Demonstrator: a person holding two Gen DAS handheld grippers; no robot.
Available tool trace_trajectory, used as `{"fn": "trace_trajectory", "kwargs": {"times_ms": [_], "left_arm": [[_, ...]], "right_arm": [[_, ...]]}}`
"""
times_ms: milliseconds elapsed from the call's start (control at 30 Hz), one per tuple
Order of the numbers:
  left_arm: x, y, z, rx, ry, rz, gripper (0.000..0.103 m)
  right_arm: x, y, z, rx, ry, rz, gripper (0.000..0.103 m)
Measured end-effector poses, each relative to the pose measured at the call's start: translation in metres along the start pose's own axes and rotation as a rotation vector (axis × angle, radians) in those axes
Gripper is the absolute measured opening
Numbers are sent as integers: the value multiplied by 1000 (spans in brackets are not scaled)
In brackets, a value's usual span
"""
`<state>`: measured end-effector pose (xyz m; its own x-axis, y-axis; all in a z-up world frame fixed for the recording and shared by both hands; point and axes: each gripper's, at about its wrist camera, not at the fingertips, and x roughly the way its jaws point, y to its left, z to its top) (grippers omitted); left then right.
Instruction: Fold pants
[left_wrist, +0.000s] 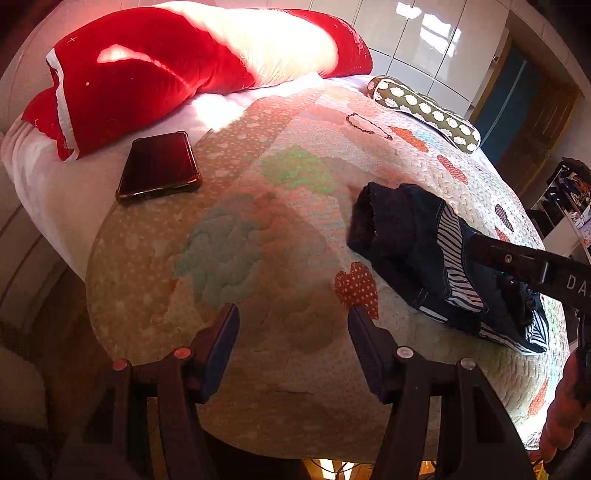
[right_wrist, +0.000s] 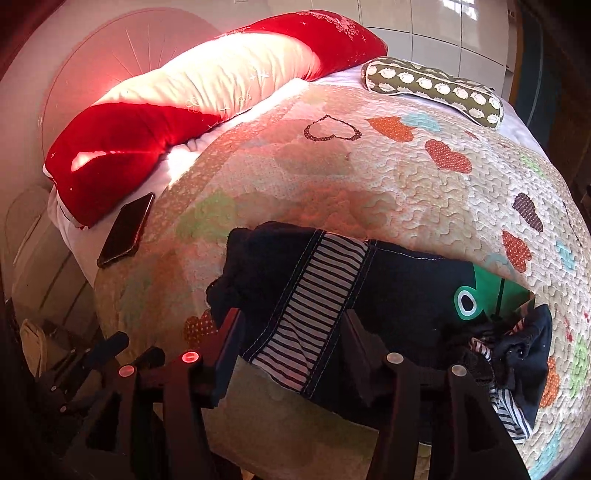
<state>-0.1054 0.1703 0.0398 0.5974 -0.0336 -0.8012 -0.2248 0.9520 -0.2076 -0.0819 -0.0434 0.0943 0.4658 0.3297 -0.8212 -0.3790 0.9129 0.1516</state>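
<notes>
The dark navy pants (right_wrist: 406, 295) with striped panels and a green frog patch (right_wrist: 491, 291) lie folded in a bundle on the quilt (right_wrist: 369, 177). My right gripper (right_wrist: 291, 332) hovers over their near edge. Its jaws stand apart with the striped panel showing between them, and the pads do not press on the cloth. In the left wrist view the pants (left_wrist: 406, 240) lie to the right, with one of the right gripper's fingers (left_wrist: 491, 251) above them. My left gripper (left_wrist: 293, 332) is open over bare quilt, left of the pants, holding nothing.
A dark phone (left_wrist: 159, 166) lies on the white sheet at the left. A long red and white pillow (left_wrist: 147, 74) runs along the head of the bed, with an olive patterned bolster (left_wrist: 424, 110) at the far right. The bed's near edge drops off below the grippers.
</notes>
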Motion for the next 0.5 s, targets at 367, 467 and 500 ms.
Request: {"fn": "trace_trajectory", "kwargs": {"times_ms": [367, 467, 500], "left_arm": [[7, 19, -1, -72, 24, -29, 60], [8, 24, 0, -96, 24, -33, 60], [10, 25, 0, -104, 26, -35, 60]], "right_arm": [[7, 2, 17, -5, 3, -24, 63], [11, 8, 32, -10, -4, -19, 66], [14, 10, 36, -13, -1, -14, 66]]}}
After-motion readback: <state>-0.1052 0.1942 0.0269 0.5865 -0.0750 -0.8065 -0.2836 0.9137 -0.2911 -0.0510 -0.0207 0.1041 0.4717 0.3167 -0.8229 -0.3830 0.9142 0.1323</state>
